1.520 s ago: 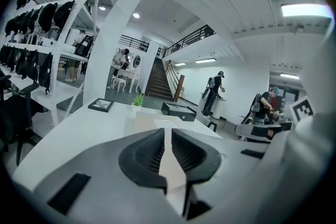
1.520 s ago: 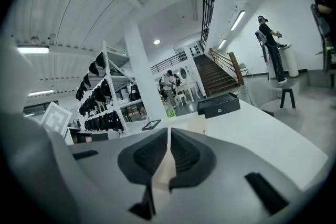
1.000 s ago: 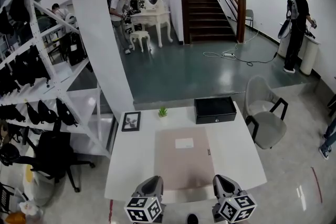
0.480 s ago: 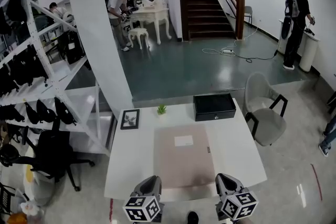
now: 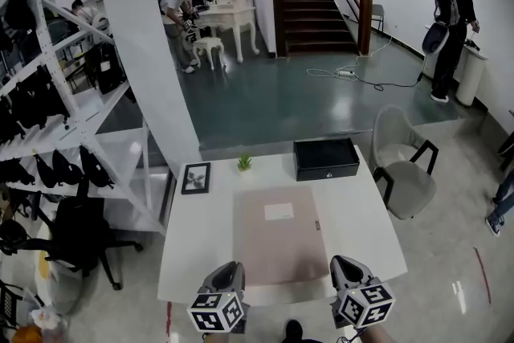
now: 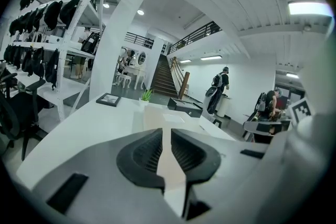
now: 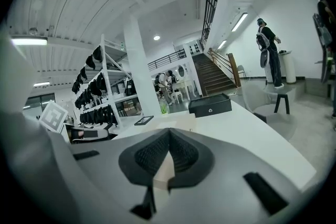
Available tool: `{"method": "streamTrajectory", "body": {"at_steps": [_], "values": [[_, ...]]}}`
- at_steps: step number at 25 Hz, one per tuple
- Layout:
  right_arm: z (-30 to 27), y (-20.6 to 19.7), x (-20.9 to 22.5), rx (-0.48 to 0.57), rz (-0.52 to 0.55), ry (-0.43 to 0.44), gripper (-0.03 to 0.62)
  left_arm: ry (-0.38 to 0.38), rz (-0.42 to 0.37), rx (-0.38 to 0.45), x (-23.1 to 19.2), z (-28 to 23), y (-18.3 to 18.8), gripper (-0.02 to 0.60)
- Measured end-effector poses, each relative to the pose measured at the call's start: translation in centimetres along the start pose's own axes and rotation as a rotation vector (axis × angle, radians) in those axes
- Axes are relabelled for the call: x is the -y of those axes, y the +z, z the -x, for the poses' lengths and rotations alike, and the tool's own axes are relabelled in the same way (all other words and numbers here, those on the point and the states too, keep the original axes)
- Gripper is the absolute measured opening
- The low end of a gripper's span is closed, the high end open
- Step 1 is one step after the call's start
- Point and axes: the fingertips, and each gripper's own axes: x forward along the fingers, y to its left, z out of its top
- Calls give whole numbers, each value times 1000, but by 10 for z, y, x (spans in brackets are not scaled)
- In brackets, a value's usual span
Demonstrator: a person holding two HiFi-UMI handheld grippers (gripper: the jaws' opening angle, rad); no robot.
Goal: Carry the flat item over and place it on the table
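- Little has shifted in the past second. Both grippers sit at the same near edge of the bench and the flat item lies where it did. Only the head view has drifted, so the bench shows slightly higher in frame.
- Fingers (image 6: 140, 155) of the left gripper (image 6: 163, 134) are closed, pinching the near edge of the flat item (image 5: 281, 241). It is a thin beige sheet, seen as a strip between the pads.
- Fingers (image 7: 185, 156) of the right gripper (image 7: 168, 139) are likewise shut on the same beige edge, level with the left pair and well to their right.
- Ahead of both pairs of fingers, the flat item runs across the middle of the white bench (image 5: 197, 253). A small white label (image 5: 279, 211) sits toward its far end.
- Beyond that far end, ahead of the right fingers, a black box (image 5: 325, 159) sits at the bench's far side.
- Ahead of the left fingers stand a small potted plant (image 5: 244, 164) and, to its left, a framed picture (image 5: 195, 177).
- Off the bench, a pale armchair (image 5: 405, 173) stands to the right of the right fingers. A white rack (image 5: 120, 153) hung with dark gear stands to the left of the left fingers.
- Far beyond, one person (image 5: 171, 8) stands by a white dressing table (image 5: 229, 12). Another person (image 5: 448, 20) stands at the right wall.
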Motion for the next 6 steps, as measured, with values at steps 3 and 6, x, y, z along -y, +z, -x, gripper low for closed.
{"method": "streamTrajectory", "body": {"at_steps": [3,6], "values": [[-5,2,1,-3,19,6,0,1,-6,3,-1,-7,5,35],[-10,4,-1,-7,29,17,0,3,-9,6,-2,-13,9,35]]}}
